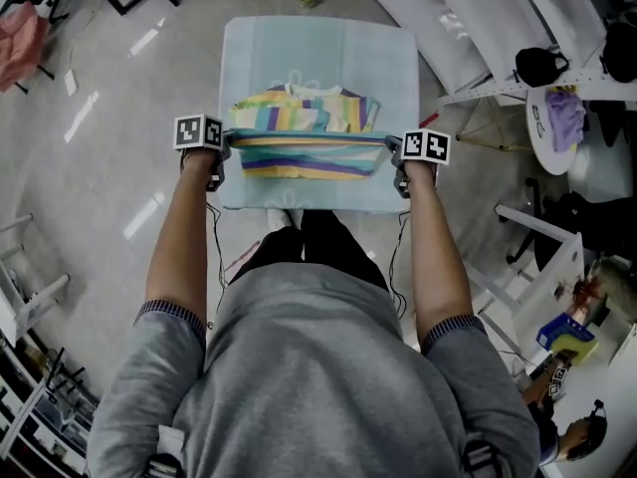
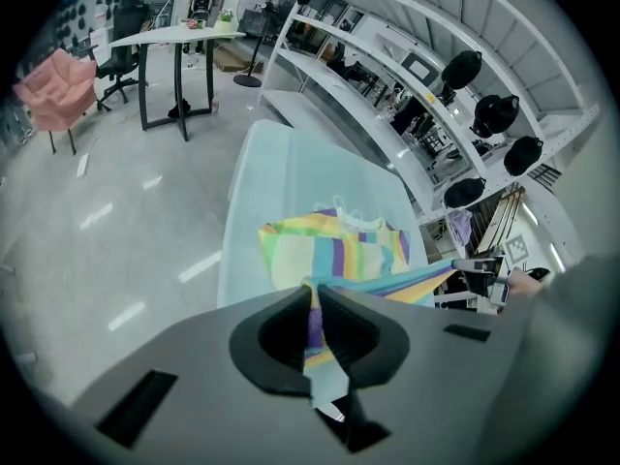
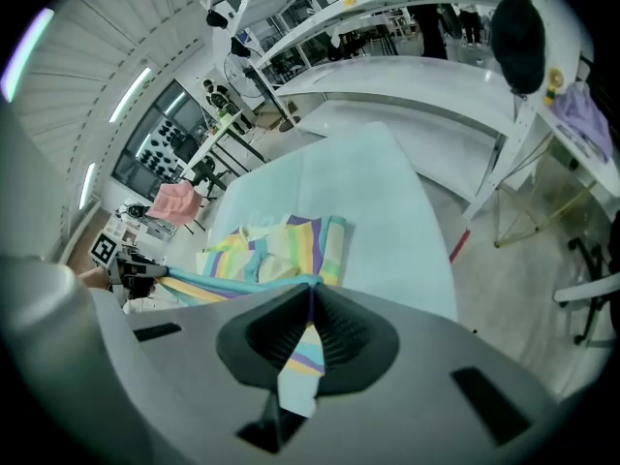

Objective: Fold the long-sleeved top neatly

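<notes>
A pastel striped long-sleeved top (image 1: 304, 118) lies on a small light-blue table (image 1: 318, 48). Its near hem (image 1: 311, 153) is lifted and stretched taut between my two grippers. My left gripper (image 1: 223, 154) is shut on the hem's left corner, and striped cloth (image 2: 315, 332) shows pinched between its jaws. My right gripper (image 1: 396, 155) is shut on the right corner, with cloth (image 3: 302, 347) hanging through its jaws. The collar (image 1: 311, 90) lies at the far side. From the left gripper view the top (image 2: 334, 250) spreads ahead on the table; the right gripper view shows the top (image 3: 276, 250) too.
The table (image 3: 387, 201) stands on a shiny grey floor (image 1: 119, 98). White shelving (image 1: 478, 28) runs along the right, with a round white side table (image 1: 557, 127) carrying purple cloth. A pink chair (image 2: 60, 90) and a desk (image 2: 174, 37) stand far off to the left.
</notes>
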Tool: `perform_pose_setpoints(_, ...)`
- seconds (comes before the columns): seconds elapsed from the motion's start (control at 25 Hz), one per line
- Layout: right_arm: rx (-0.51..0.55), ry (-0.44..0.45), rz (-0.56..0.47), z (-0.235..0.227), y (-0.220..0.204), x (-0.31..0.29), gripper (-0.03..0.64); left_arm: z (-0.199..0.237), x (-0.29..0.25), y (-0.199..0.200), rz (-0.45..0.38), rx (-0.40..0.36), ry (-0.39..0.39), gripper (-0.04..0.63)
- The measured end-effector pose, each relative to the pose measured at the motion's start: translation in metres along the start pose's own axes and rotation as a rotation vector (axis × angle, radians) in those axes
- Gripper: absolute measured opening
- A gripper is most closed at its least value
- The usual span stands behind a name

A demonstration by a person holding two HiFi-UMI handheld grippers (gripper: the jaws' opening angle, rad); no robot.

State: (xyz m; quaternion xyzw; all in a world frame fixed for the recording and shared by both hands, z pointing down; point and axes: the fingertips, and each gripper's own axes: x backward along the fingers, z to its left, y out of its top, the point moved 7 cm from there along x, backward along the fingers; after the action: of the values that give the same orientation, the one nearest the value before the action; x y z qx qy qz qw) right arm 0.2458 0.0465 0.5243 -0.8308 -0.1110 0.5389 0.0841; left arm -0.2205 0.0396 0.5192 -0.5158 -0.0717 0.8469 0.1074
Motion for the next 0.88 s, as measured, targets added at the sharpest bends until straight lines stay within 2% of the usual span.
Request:
perform_pose_setpoints(0.48,0.031,0.027,0.046,-0.021,0.075,-0.054,0.029,0.008,-0.046,0.070,0.017,-0.021,0.043,0.029)
perform_pose_setpoints(0.88,0.021,0.048,0.080,-0.036,0.110,-0.103,0.029,0.027,-0.093,0.098,0.065,0.011,0.070,0.029)
